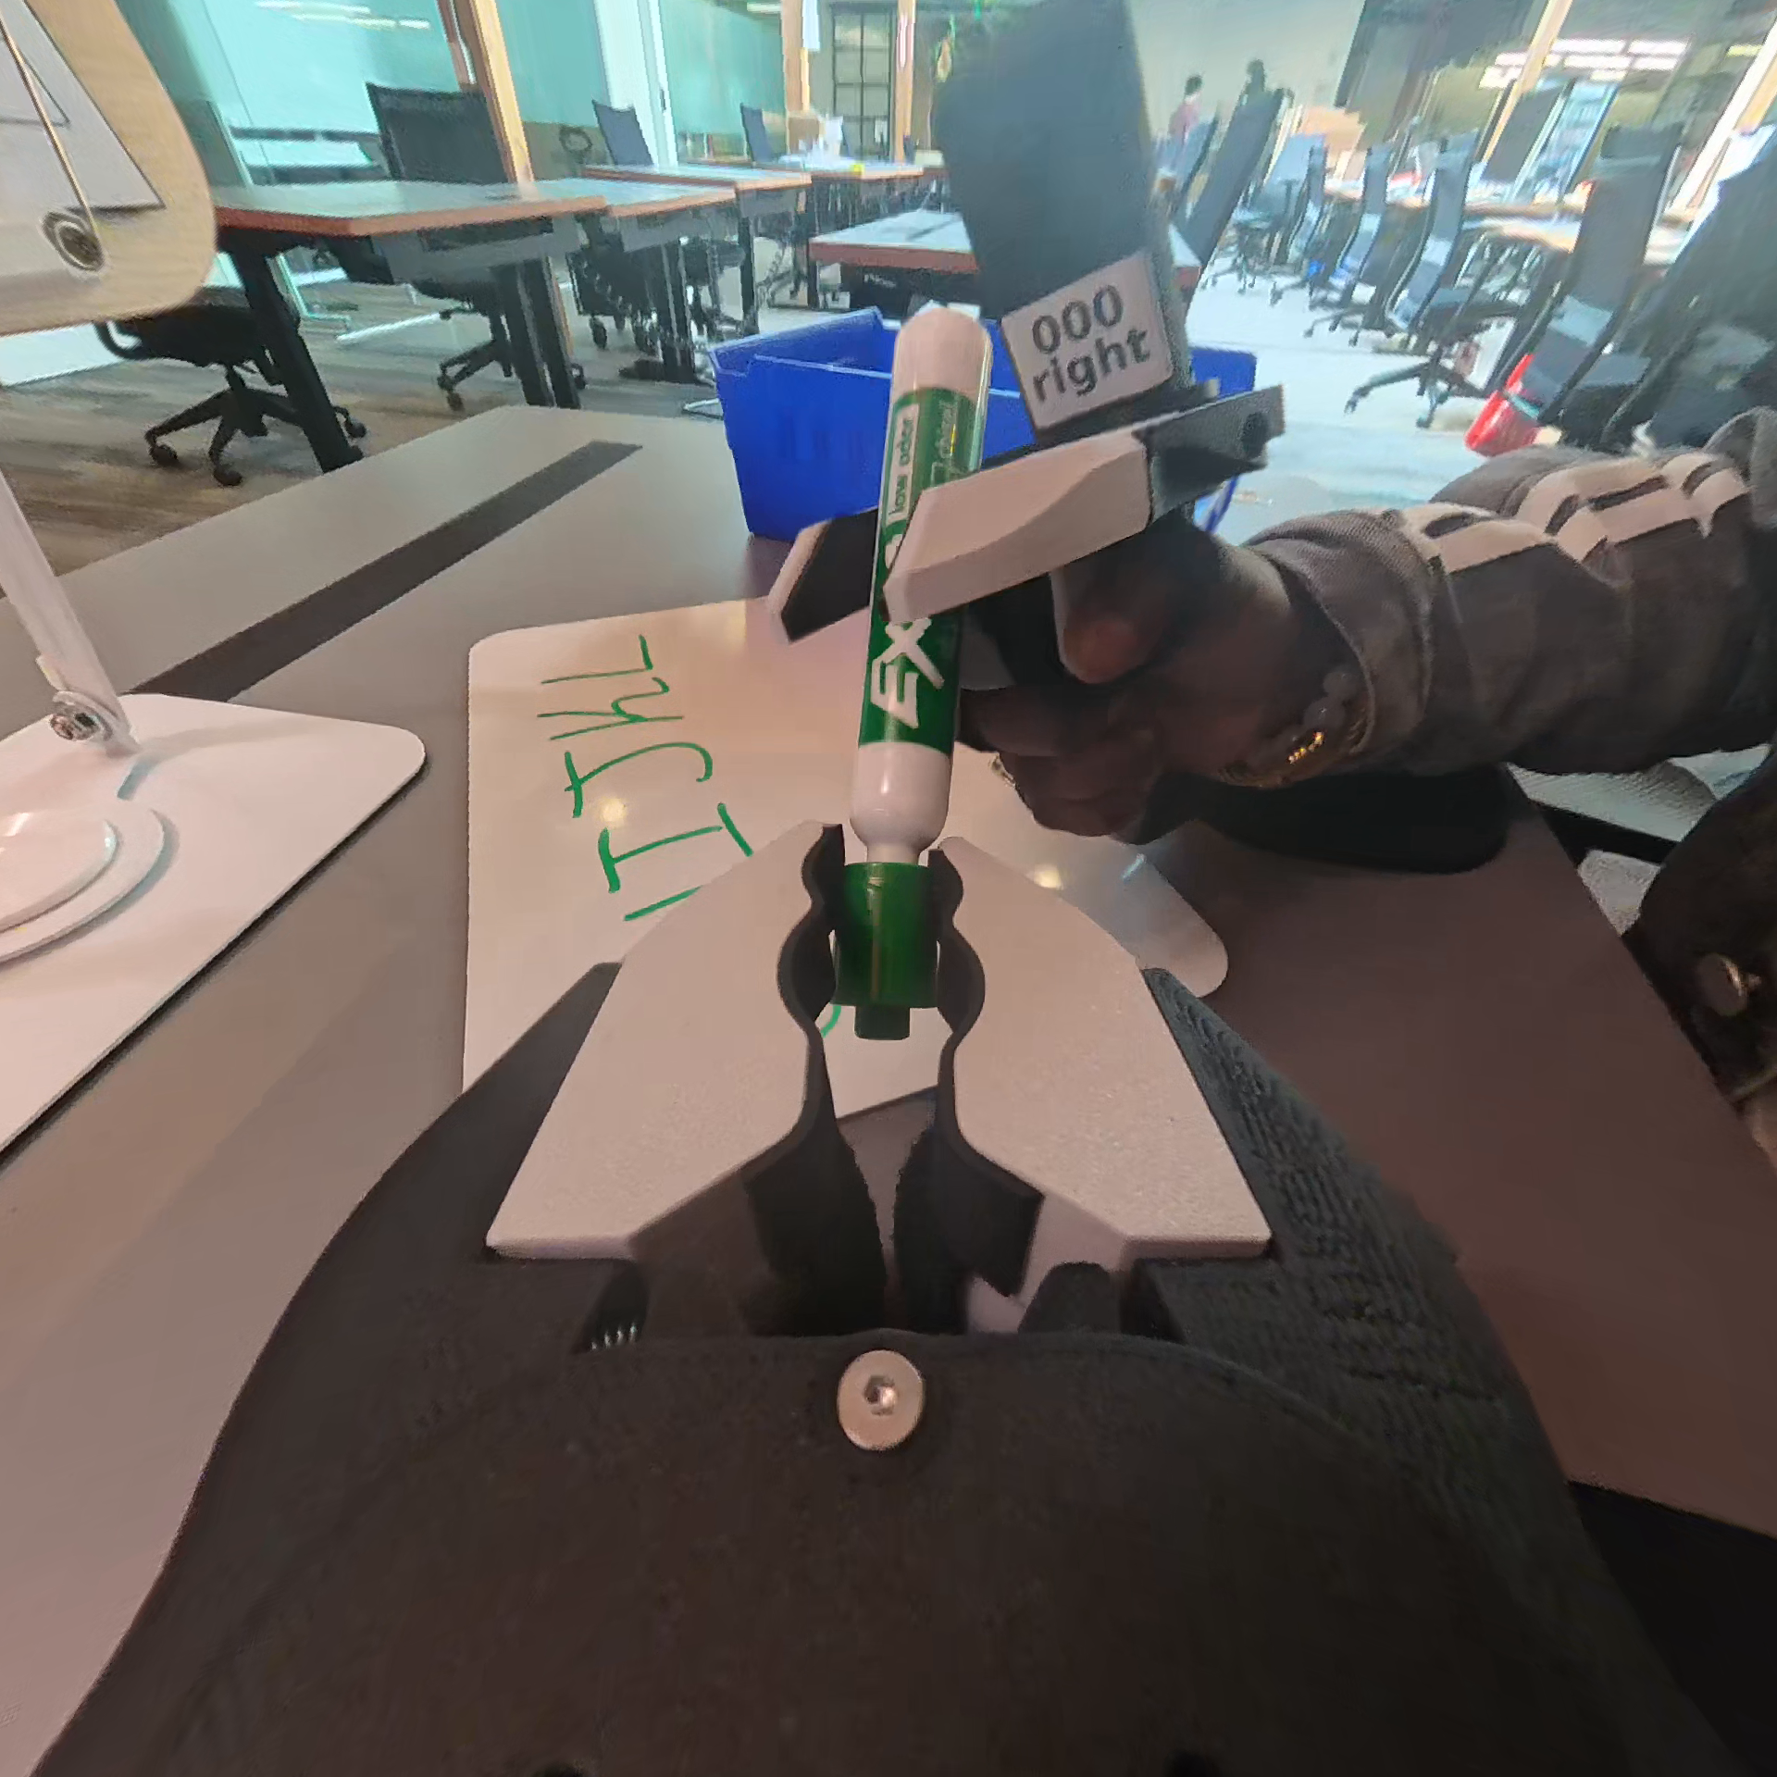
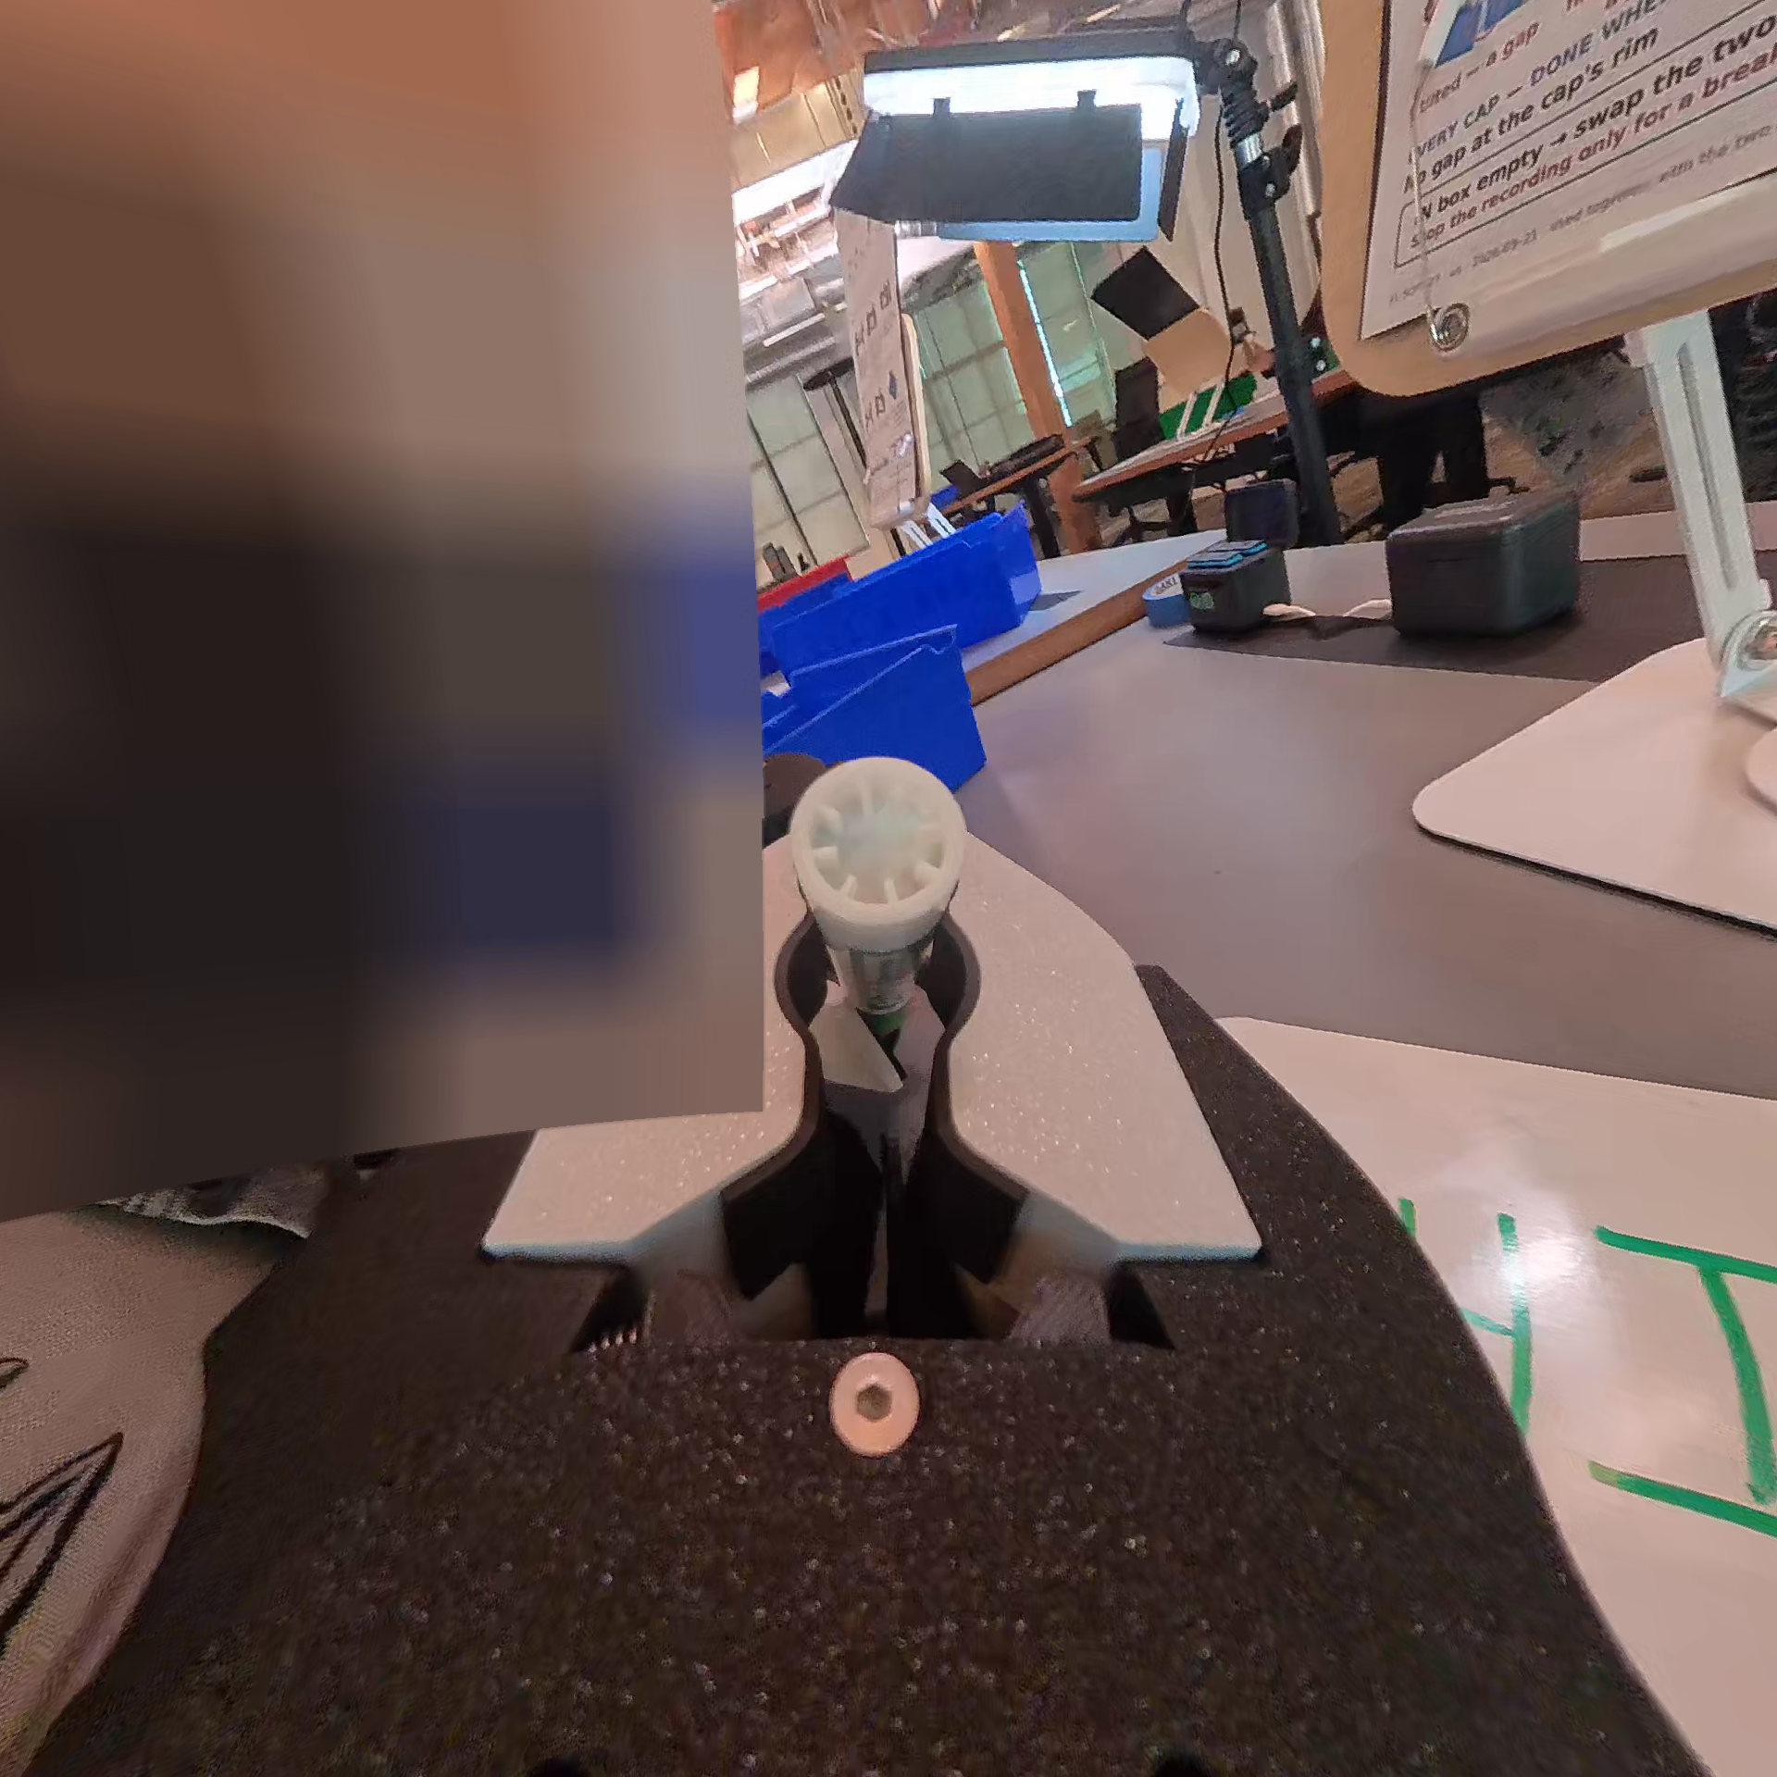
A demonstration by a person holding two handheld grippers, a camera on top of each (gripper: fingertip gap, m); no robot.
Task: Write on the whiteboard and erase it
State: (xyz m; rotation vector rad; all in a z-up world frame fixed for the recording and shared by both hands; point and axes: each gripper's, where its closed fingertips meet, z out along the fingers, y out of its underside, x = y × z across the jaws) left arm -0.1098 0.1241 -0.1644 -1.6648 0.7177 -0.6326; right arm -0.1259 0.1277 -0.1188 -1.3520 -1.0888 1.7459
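One whiteboard (image 1: 596, 731) lies flat on the desk (image 1: 317, 962), with green letters written on it. Above the whiteboard, one green marker (image 1: 913, 615) stands almost upright, clenched at mid-barrel by the right claw (image 1: 880, 567). The left claw (image 1: 880, 923) grasps the one green cap (image 1: 883, 947) at the marker's lower end. One white stand base (image 1: 202, 817) sits just beside the whiteboard; one blue bin (image 1: 817, 423) sits beyond it.

Green-capped marker (image 1: 909, 615) upright over green-lettered whiteboard (image 1: 596, 731)
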